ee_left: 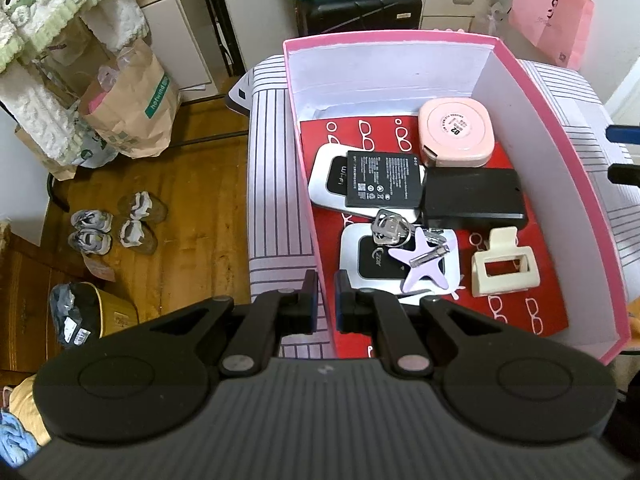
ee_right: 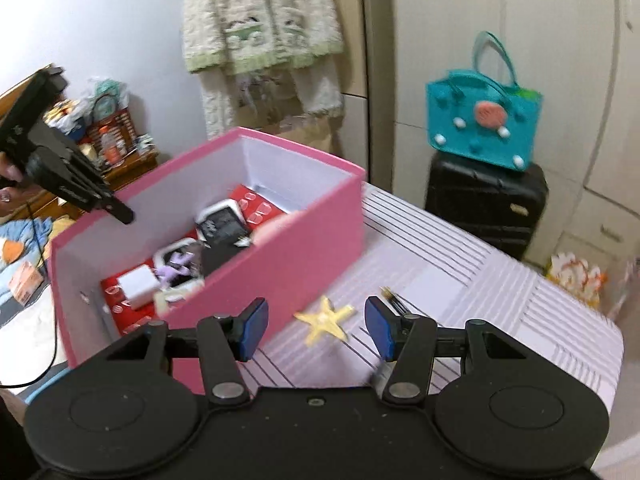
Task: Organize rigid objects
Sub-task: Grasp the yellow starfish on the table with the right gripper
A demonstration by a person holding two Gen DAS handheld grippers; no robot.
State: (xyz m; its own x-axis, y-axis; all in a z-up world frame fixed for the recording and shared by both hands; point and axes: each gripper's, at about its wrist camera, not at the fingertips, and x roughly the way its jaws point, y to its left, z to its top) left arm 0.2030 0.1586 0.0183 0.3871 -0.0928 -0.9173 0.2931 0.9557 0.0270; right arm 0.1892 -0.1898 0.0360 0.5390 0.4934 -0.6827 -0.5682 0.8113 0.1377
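Currently the left gripper (ee_left: 325,300) sits low centre of its frame, fingers nearly closed with only a thin gap over the pink box (ee_left: 298,128) wall, grasping nothing. Right gripper (ee_right: 316,328) is spread wide, empty, above a yellow star (ee_right: 326,318) lying on the striped table (ee_right: 500,300) just beside the box.

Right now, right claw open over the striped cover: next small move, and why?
Probably lower the right claw straight onto the yellow star and close. The star lies flat on the striped cover, outside the pink box, roughly between the open blue pads. The left claw sits nearly closed at the box's near wall, holding nothing.
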